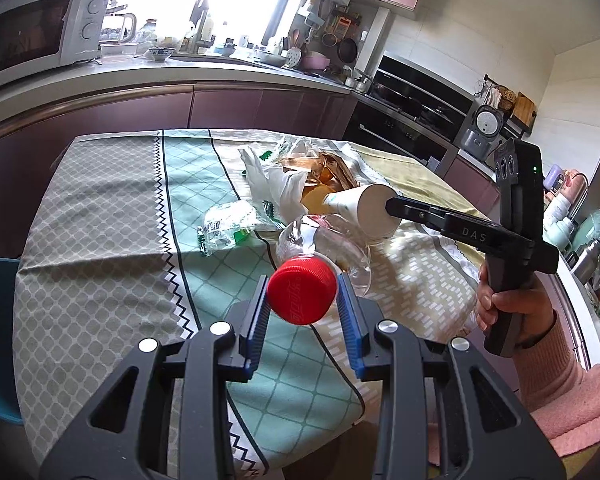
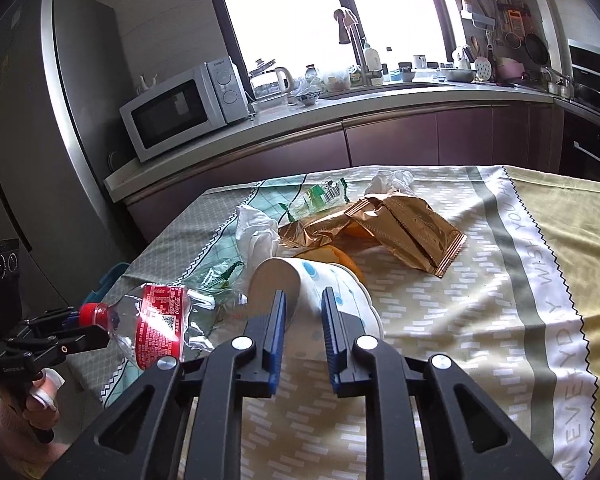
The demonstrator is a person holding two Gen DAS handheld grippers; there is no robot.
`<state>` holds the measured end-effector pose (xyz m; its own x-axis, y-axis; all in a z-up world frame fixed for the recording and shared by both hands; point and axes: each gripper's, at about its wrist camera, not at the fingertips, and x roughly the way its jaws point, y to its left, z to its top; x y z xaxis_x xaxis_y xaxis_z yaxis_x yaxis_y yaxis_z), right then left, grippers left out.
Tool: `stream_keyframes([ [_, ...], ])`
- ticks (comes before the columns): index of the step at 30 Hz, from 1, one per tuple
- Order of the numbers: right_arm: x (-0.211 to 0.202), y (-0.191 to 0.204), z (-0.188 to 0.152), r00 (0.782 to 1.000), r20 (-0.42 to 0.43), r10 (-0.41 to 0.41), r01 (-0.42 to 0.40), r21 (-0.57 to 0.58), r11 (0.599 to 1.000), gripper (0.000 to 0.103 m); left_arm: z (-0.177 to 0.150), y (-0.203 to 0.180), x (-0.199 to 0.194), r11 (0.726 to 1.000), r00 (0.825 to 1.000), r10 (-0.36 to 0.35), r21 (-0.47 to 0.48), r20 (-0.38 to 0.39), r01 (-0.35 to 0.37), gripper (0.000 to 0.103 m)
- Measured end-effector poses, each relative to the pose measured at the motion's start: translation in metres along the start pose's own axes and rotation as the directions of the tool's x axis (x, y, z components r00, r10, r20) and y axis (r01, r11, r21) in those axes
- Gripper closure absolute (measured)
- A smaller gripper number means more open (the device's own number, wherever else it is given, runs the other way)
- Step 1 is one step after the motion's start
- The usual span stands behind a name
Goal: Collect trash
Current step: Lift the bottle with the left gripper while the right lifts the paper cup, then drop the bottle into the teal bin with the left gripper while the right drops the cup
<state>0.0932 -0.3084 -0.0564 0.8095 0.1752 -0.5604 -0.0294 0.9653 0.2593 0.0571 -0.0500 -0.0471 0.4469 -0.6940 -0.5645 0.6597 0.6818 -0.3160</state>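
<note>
Our left gripper pinches the red screw cap of a crushed clear plastic bottle with a red label, holding it over the near edge of the cloth-covered table. Our right gripper stands narrowly parted around the base end of a white paper cup with blue dots lying on its side; whether the pads press it we cannot tell. A gold foil wrapper lies beyond.

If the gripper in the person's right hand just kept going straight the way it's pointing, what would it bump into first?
The paper cup, lying on its side. It already sits between the jaws of the right gripper, so barely any travel is left. Beyond it lie the gold foil wrappers, though depth there is hard to judge.
</note>
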Motion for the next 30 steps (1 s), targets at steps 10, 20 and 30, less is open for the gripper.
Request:
stream_keyframes([
  [10,-0.027,0.010,0.006,0.996,0.059,0.066,-0.066,-0.008,0.998,0.088,0.005,0.000,-0.021,1.000,0.999,-0.019,-0.001,0.035,0.019,0.070],
  [20,-0.029,0.056,0.016,0.972,0.063,0.227,-0.222,-0.071,0.972,0.088,0.013,0.022,-0.086,0.998,0.991,0.065,-0.008,0.118,-0.064,0.071],
  [30,0.024,0.138,0.034,0.890,-0.040,0.455,-0.455,-0.141,0.879,0.088,0.020,0.082,-0.175,0.947,0.924,0.322,-0.092,0.208,-0.309,0.071],
])
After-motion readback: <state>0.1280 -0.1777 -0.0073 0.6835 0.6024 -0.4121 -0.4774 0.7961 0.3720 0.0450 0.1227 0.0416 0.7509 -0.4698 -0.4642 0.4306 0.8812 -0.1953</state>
